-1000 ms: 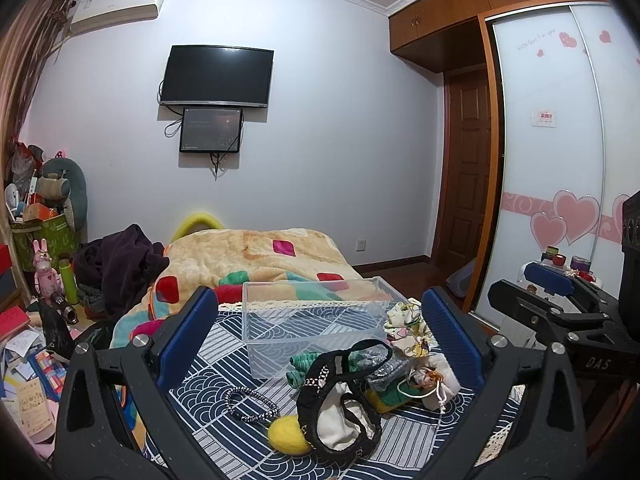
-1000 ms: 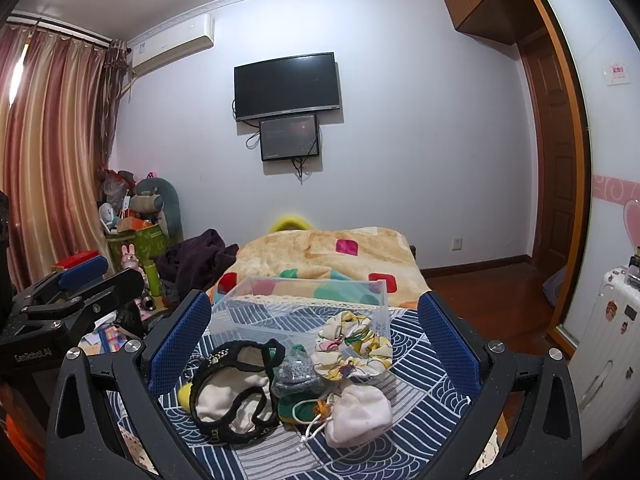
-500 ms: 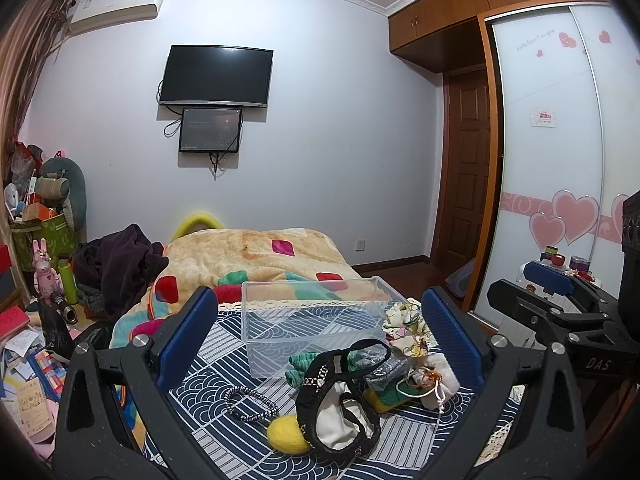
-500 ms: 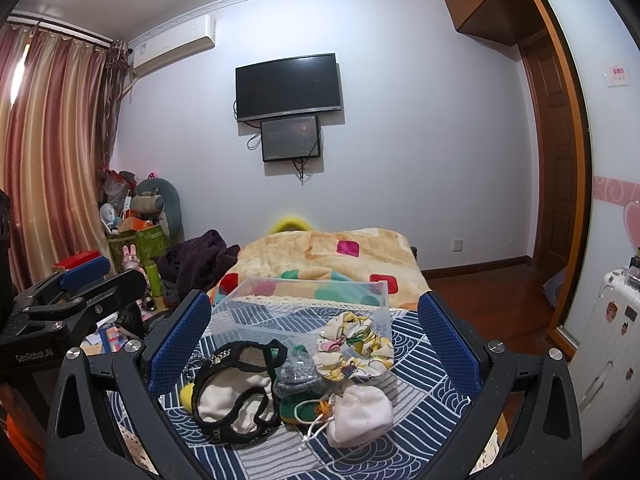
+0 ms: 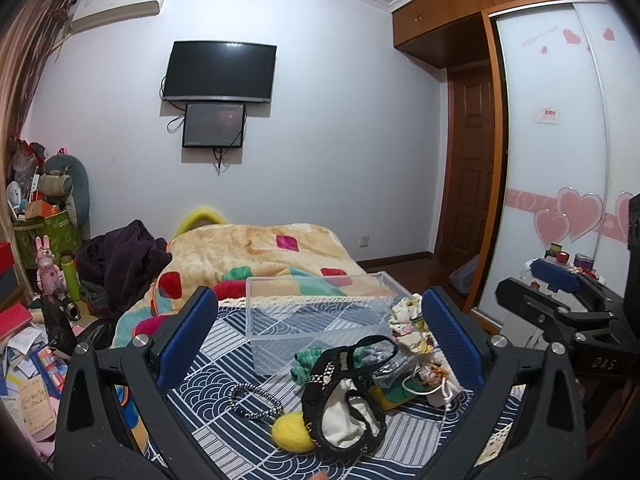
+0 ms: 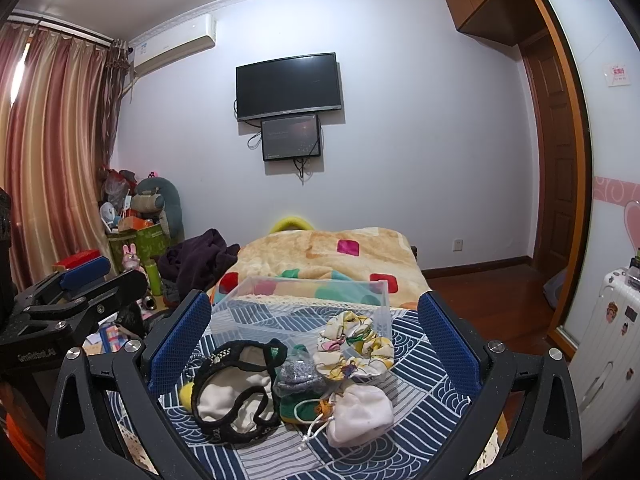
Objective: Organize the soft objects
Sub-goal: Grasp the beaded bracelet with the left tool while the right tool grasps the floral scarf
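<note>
A pile of soft things lies on a blue patterned cloth (image 6: pixel 420 404). It holds a black-trimmed white pouch (image 6: pixel 234 394), a white drawstring bag (image 6: pixel 358 414), a flowery scrunchie (image 6: pixel 352 348), a grey knit piece (image 6: pixel 298 374) and a yellow ball (image 5: pixel 292 434). A clear plastic box (image 5: pixel 320 316) stands empty just behind the pile; it also shows in the right wrist view (image 6: pixel 304 308). My left gripper (image 5: pixel 320 344) is open and empty, above the pile's left side. My right gripper (image 6: pixel 316 344) is open and empty over the pile.
A black beaded loop (image 5: pixel 254 400) lies left of the pile. A bed with an orange patterned blanket (image 5: pixel 260 252) runs behind the box. Clutter fills the floor at left (image 5: pixel 28 352). A white suitcase (image 6: pixel 608 344) stands at right by the wardrobe.
</note>
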The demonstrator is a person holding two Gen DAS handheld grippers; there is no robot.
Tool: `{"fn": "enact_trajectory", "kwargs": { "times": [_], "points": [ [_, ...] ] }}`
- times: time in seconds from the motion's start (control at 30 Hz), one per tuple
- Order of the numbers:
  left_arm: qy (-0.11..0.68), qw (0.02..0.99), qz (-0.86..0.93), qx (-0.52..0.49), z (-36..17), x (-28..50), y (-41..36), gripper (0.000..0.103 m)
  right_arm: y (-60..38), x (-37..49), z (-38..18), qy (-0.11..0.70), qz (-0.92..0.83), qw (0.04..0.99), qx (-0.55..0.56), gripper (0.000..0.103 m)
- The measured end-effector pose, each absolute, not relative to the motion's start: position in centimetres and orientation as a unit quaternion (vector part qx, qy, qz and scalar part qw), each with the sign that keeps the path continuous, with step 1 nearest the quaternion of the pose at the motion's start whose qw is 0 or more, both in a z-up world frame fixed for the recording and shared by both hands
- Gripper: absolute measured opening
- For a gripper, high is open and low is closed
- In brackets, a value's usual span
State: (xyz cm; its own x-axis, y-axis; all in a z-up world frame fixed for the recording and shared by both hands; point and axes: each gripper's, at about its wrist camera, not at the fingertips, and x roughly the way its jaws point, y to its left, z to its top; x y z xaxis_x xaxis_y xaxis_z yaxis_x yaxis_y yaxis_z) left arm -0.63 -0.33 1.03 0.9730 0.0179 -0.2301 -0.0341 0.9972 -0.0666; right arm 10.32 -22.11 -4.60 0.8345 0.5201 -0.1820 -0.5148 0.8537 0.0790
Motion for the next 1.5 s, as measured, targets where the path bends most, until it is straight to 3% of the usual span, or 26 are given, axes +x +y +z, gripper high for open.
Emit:
{"fn": "enact_trajectory", "kwargs": {
  "times": [0.2, 0.27, 0.3, 0.43, 0.67, 0.73, 0.97, 1.13, 1.23, 1.43, 1.5],
  "points": [
    [0.163, 0.985, 0.028, -0.039, -1.5, 1.7, 1.5, 0.103, -22.0, 11.1, -5.4, 0.105, 0.253, 0.962, -0.002, 0.103],
    [0.180, 0.982, 0.035, -0.049, -2.5, 2.6, 2.5, 0.095, -22.1, 11.8, -5.8, 0.116, 0.254, 0.960, 0.002, 0.103],
    [0.189, 0.980, 0.038, -0.053, -2.9, 2.9, 2.9, 0.086, -22.2, 12.1, -6.1, 0.122, 0.254, 0.959, 0.005, 0.102],
    [0.223, 0.971, 0.052, -0.068, -4.9, 4.1, 5.0, 0.077, -22.2, 13.4, -7.1, 0.150, 0.261, 0.954, 0.008, 0.086],
    [0.272, 0.955, 0.075, -0.092, -8.2, 5.8, 7.7, 0.066, -22.0, 14.8, -8.7, 0.186, 0.261, 0.947, 0.005, 0.067],
    [0.290, 0.949, 0.075, -0.097, -9.3, 6.5, 8.2, 0.058, -22.1, 15.5, -9.3, 0.203, 0.261, 0.944, 0.012, 0.060],
    [0.332, 0.935, 0.084, -0.092, -11.8, 7.8, 8.5, 0.047, -22.2, 17.5, -10.6, 0.245, 0.247, 0.937, 0.008, 0.057],
    [0.359, 0.922, 0.081, -0.117, -13.6, 8.7, 9.4, 0.016, -22.3, 19.4, -12.1, 0.289, 0.237, 0.927, 0.016, 0.057],
    [0.358, 0.924, 0.076, -0.114, -13.8, 8.7, 9.3, 0.008, -22.8, 20.1, -13.1, 0.314, 0.237, 0.919, 0.038, 0.055],
    [0.351, 0.928, 0.069, -0.100, -13.6, 8.7, 8.4, 0.006, -23.3, 20.4, -13.3, 0.327, 0.271, 0.902, 0.077, 0.016],
    [0.344, 0.931, 0.066, -0.101, -13.2, 8.4, 8.2, 0.006, -23.2, 19.9, -13.2, 0.321, 0.276, 0.903, 0.075, 0.011]
  ]
}}
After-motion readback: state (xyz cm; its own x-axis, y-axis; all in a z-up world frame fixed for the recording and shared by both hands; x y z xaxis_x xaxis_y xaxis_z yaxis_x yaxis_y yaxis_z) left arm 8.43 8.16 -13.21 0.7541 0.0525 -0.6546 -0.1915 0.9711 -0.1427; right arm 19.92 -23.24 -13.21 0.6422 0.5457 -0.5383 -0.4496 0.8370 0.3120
